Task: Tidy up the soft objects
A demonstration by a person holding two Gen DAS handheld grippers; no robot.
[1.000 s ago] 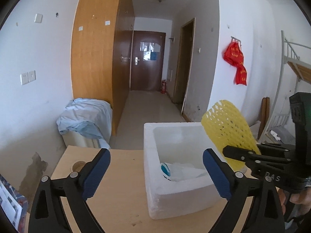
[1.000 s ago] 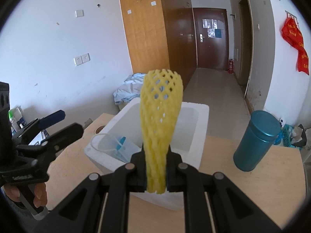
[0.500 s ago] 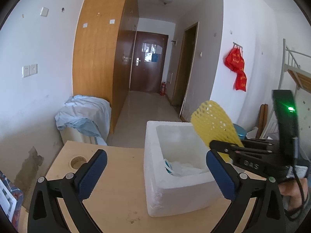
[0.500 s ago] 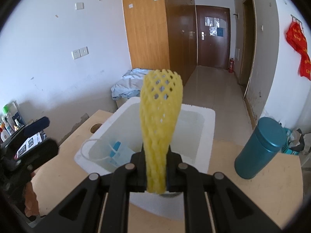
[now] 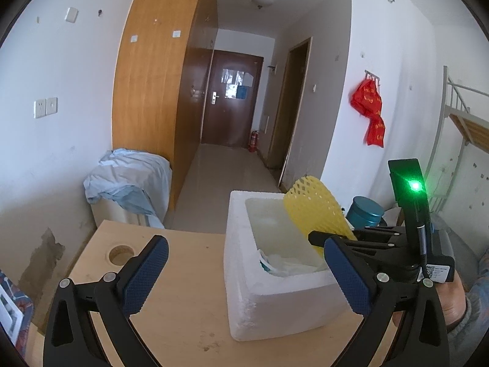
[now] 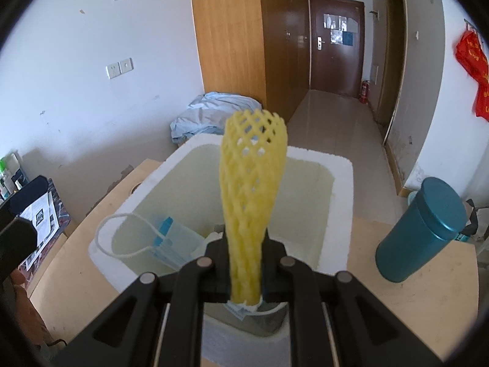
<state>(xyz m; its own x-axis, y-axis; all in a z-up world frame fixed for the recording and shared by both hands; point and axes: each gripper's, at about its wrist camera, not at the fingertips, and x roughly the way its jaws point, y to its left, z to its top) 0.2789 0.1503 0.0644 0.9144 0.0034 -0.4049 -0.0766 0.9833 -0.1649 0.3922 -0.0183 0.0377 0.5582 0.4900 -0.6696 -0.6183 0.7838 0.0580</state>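
Note:
My right gripper (image 6: 246, 263) is shut on a yellow foam net sleeve (image 6: 252, 183) and holds it upright over the open white foam box (image 6: 339, 214). The sleeve (image 5: 314, 211) and the right gripper (image 5: 318, 240) also show in the left wrist view, above the box (image 5: 275, 305). A blue face mask with a white ear loop (image 6: 152, 238) lies in the box's near left corner; it also shows in the left wrist view (image 5: 275, 264). My left gripper (image 5: 244, 272) is open and empty, just short of the box's left wall.
A teal lidded canister (image 6: 424, 229) stands on the wooden table (image 6: 397, 305) right of the box. The table has a round hole (image 5: 120, 255) at its far left. A box draped with pale blue cloth (image 5: 128, 180) stands on the floor behind the table.
My right gripper has carried the yellow sleeve forward and lower, from beside the box to over its inside. My left gripper has drawn back and stayed open.

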